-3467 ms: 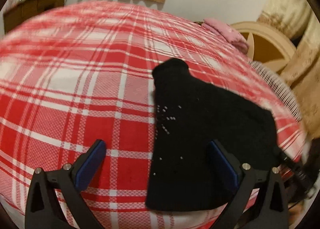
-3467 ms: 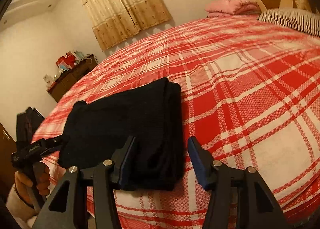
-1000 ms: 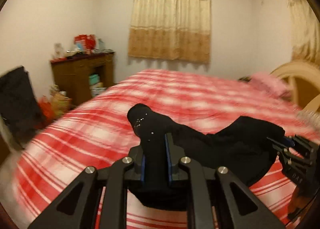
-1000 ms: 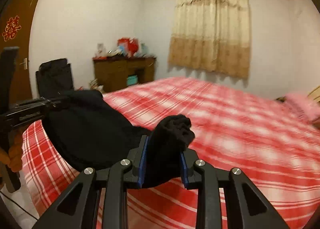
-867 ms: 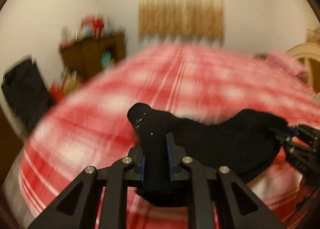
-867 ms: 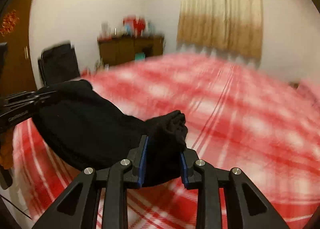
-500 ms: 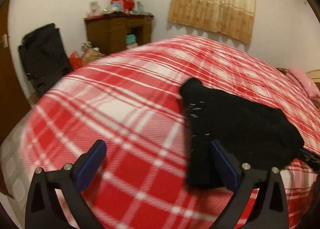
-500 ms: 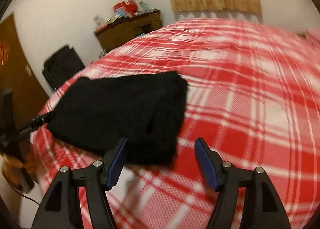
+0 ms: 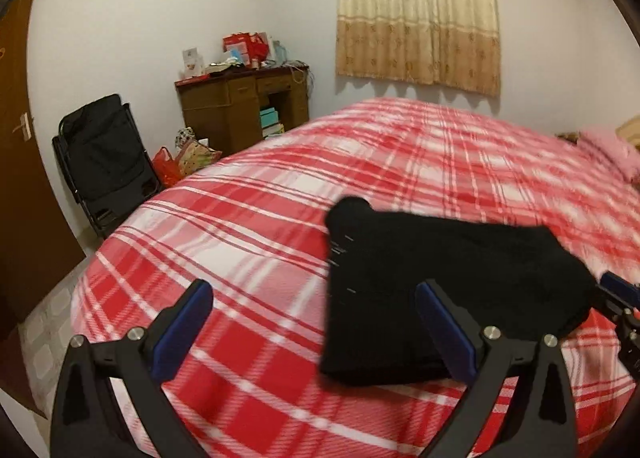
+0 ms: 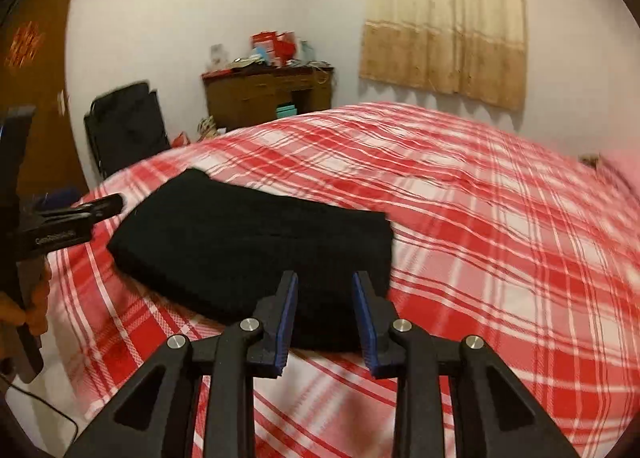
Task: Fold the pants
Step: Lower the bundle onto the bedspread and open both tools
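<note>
Black knitted pants (image 9: 440, 282), folded into a thick flat bundle, lie on a bed covered with a red-and-white plaid blanket (image 9: 256, 242), near its front edge. The left tongs (image 9: 316, 328) are spread wide and grasp nothing, with one blue-padded finger over the bare blanket and the other over the near left corner of the bundle. The right tongs (image 10: 325, 316) are parted more narrowly, also released, poised just above the bundle's near right edge, and beyond the bed stand a brown wooden dresser (image 10: 268, 96), a black folding chair (image 9: 106, 160) and beige curtains (image 10: 444, 18).
</note>
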The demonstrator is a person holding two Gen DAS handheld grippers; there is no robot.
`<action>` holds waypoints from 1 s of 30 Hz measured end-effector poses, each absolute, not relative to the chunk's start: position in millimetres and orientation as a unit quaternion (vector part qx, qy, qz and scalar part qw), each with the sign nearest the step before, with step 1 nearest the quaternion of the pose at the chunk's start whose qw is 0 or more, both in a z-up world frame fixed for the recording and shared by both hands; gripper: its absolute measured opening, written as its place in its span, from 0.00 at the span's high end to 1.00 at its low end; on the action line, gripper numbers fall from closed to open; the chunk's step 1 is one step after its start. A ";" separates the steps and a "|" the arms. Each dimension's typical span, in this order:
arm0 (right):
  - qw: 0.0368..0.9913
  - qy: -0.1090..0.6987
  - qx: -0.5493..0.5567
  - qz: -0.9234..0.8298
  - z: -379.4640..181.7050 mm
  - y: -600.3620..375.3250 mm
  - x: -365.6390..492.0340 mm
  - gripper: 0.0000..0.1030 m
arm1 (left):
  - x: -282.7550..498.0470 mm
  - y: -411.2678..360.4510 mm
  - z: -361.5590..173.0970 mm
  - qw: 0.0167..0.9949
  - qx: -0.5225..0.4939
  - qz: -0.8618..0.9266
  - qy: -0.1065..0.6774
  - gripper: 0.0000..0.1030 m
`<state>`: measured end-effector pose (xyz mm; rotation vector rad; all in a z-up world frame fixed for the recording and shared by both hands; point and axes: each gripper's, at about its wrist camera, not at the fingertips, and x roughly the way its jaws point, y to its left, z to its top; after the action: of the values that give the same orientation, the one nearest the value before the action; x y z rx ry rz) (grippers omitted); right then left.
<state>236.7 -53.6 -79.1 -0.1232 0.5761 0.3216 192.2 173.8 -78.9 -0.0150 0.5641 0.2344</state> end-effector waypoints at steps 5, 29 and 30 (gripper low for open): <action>0.936 0.319 -0.018 0.150 -109.7 -67.6 249.4 0.70 | 198.5 164.2 -109.8 0.939 0.005 0.124 0.321 0.00; 0.904 0.390 0.126 0.122 -118.9 -84.1 175.3 0.36 | 119.6 144.7 -90.1 0.948 -0.019 0.082 0.308 0.00; 0.902 0.394 0.129 0.118 -118.5 -85.2 171.5 0.36 | 114.0 143.0 -89.1 0.948 -0.016 0.077 0.309 0.00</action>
<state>171.5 -85.2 -118.5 0.2676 0.8146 0.2444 114.0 143.0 -89.1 -0.0318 0.6288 0.1568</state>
